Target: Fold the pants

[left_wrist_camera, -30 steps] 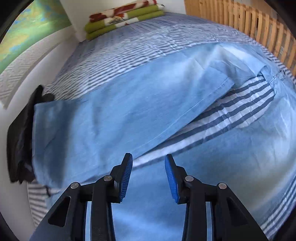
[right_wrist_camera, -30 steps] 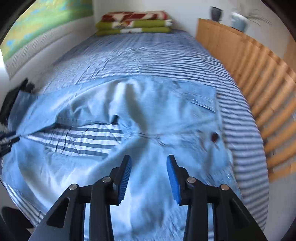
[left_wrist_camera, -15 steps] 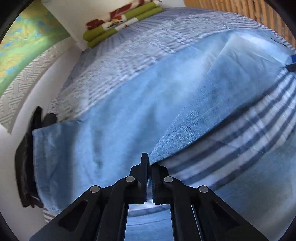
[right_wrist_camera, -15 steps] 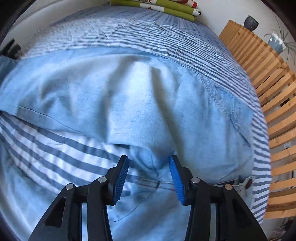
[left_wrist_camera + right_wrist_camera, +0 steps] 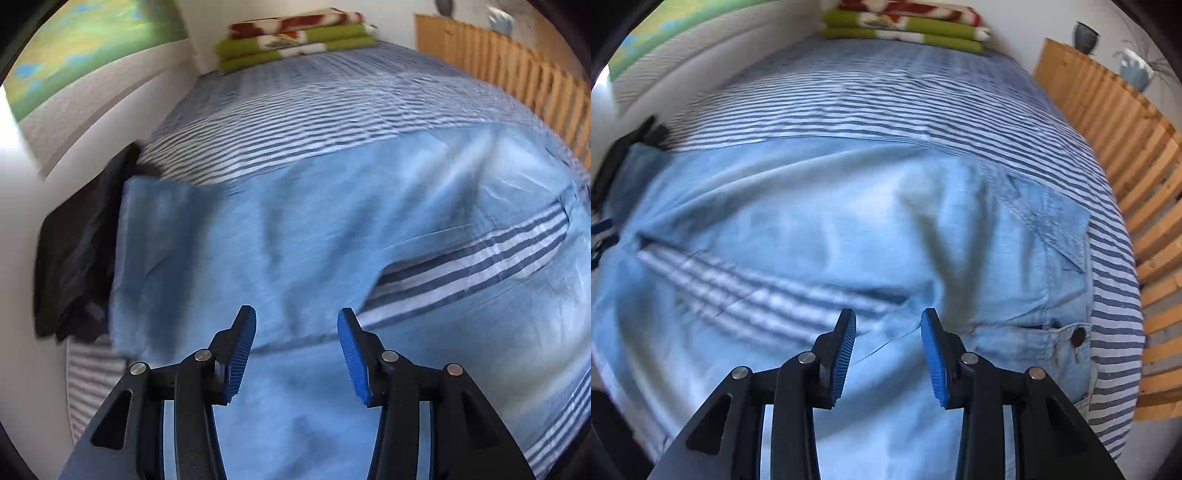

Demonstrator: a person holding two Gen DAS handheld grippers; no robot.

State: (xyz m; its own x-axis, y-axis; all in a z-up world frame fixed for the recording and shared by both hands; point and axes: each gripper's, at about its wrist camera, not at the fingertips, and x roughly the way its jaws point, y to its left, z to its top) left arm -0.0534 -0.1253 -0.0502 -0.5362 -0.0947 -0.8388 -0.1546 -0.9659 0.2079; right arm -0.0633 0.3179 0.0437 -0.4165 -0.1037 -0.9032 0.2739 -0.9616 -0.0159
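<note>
light blue denim pants (image 5: 295, 229) are seen spread flat across a bed with a blue-and-white striped sheet (image 5: 303, 110). the two legs lie apart in a narrow v, with a wedge of striped sheet exposed between them. in the left wrist view the far leg runs to the left, its hem lying against a dark garment (image 5: 77, 251) at the bed's left edge. in the right wrist view the waistband, with its dark button (image 5: 1078, 336), is found at the right, near the wooden slatted frame (image 5: 1137, 206), and a stitched back pocket (image 5: 1056, 221) is seen just above it.

the left gripper (image 5: 296, 350) is held above the near leg, close to the far leg's inner edge; its blue pads are spread and opening, with nothing pinched between them. the right gripper (image 5: 888, 350) is held over the crotch seam where the legs meet; its jaws are apart and closing slightly, and fabric is seen beneath the gap, but no pinch is visible.

folded green and red blankets (image 5: 295, 40) are stacked at the far end of the bed. two vases (image 5: 1108, 51) are noted beyond the frame, blurred. both views are smeared by motion.
</note>
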